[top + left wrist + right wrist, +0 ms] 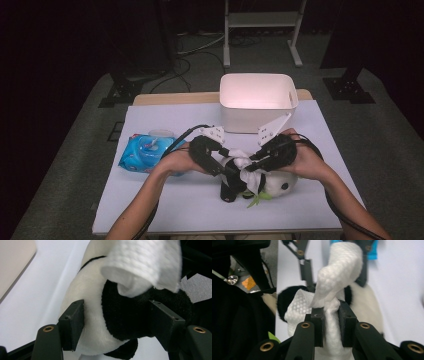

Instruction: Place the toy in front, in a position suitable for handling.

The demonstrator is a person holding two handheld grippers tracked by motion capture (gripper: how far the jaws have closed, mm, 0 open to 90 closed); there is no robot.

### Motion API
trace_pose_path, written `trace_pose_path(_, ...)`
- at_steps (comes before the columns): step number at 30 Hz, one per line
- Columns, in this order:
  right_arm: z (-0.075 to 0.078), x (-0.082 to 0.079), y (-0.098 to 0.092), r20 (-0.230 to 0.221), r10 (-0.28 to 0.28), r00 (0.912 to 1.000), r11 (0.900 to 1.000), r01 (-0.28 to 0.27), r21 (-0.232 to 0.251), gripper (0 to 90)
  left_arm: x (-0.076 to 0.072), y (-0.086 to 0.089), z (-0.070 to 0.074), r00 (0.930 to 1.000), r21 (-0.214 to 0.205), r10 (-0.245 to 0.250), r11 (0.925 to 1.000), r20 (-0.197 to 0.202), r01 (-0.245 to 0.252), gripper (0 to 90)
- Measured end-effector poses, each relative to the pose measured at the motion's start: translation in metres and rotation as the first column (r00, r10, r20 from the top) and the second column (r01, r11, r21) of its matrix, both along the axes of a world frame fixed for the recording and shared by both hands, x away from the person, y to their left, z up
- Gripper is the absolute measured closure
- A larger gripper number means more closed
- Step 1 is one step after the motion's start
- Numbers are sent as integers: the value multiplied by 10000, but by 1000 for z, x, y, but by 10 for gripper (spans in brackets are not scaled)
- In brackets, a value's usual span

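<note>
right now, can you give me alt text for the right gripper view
The right tool is shut on a white textured wet wipe that twists upward above its black jaws, over a black and white plush panda toy lying on the white table. Beyond the toy, the left tool's dark fingers flank it.

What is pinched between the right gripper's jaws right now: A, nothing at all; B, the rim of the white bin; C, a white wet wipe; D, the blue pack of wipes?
C: in the right gripper view, the right gripper has its jaws closed on a bunched white wet wipe draped over the plush panda.
</note>
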State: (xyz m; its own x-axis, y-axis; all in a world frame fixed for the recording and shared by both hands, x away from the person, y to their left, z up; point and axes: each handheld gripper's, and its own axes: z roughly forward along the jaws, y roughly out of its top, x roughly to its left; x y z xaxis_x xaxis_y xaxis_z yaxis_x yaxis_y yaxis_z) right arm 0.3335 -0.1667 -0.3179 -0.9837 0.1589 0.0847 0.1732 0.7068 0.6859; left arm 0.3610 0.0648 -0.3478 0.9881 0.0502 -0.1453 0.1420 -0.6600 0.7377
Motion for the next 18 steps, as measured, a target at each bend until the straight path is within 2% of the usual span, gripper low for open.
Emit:
trace_pose_path(8,0,6,-20,63,-655,9978,9969,658,-428,765,-4,0,2,9999,190,-137,9997,90,135,319)
trace_pose_path(13,-1,6,-36,179,-1122,9935,9883,1134,-1021,765,-5,0,3,9998,229,-175,9996,53,174,320)
trace_pose_path(18,1,0,-51,196,-1444,9893,9826,1457,-1152,765,-6,-1,3,9998,308,-218,9993,45,216,320)
